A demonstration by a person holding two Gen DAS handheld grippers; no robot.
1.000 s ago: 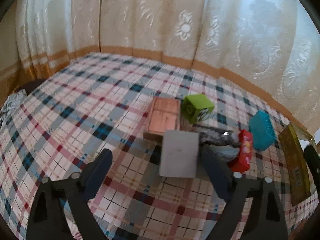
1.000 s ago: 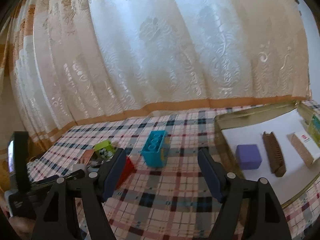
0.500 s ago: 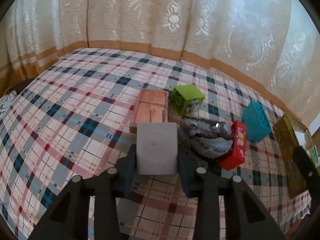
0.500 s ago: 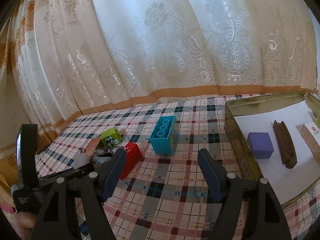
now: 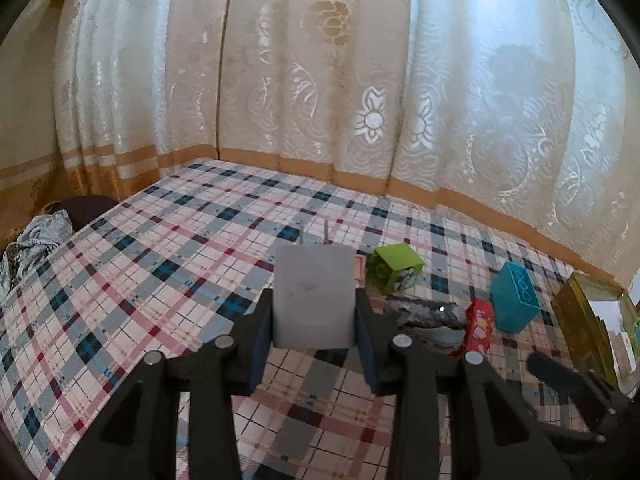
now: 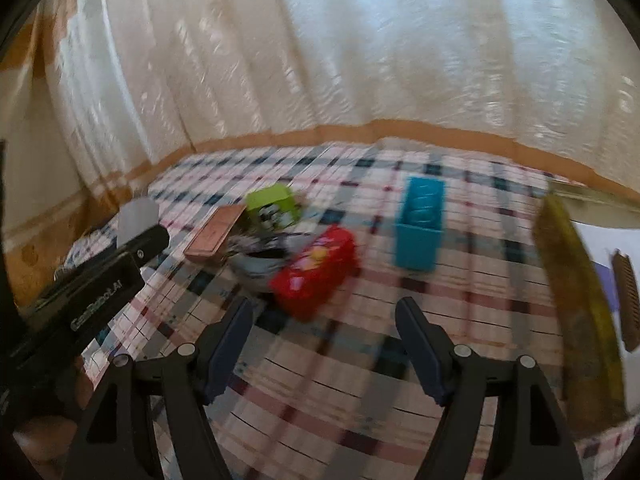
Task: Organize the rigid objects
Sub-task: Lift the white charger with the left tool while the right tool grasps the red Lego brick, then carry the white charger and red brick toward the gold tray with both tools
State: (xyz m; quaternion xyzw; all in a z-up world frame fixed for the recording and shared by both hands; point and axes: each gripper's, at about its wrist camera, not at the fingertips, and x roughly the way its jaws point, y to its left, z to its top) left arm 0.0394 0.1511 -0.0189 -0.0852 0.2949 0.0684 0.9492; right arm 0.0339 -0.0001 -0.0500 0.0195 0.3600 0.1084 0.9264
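Plaid-clothed bench (image 5: 168,264)
On it: green cube (image 5: 394,266), teal block (image 5: 514,296), red box (image 5: 478,326), copper-coloured slab (image 6: 216,234), gold tray (image 6: 576,304).

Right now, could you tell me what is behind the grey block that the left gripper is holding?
The grey block, clamped in the left gripper, hides most of a copper-coloured flat box; only a pink sliver shows at its right edge. The green cube lies beside it.

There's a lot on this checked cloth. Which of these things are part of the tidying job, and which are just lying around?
Part of the job:
- grey block, clamped in the left gripper
- green cube
- blue brick
- red box
- copper-coloured flat box
- gold tray, already holding some pieces

Just lying about:
- crumpled cloth at the table's edge
- lace curtain
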